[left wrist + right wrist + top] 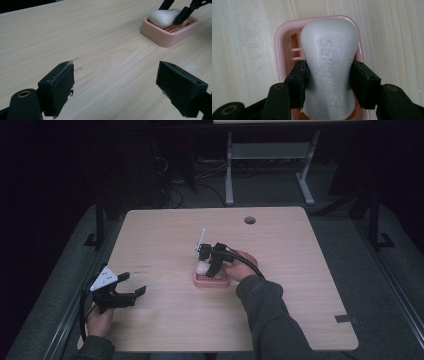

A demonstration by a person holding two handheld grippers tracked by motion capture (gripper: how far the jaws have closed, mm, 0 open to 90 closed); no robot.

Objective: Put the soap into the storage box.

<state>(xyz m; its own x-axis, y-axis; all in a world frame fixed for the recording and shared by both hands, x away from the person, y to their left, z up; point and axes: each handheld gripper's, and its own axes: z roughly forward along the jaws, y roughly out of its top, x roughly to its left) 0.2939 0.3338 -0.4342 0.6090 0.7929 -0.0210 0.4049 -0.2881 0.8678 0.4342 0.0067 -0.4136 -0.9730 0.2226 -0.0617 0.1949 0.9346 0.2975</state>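
Right tool (pixel 329 80) grips white soap bar (pixel 329 65) over pink soap dish (pixel 280 45).

The soap dish (pixel 211 280) sits at the table's (pixel 300 270) centre, the soap (pixel 202 267) in it between the right gripper's (pixel 214 265) jaws. The left gripper (pixel 119 292) is at lower left, well apart.

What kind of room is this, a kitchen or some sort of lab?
Most likely a lab or workshop, not a kitchen: a bare wooden table stands in a dark room, cables lie on the floor behind it, and a person works hand-held grippers, the right gripper clamping soap.
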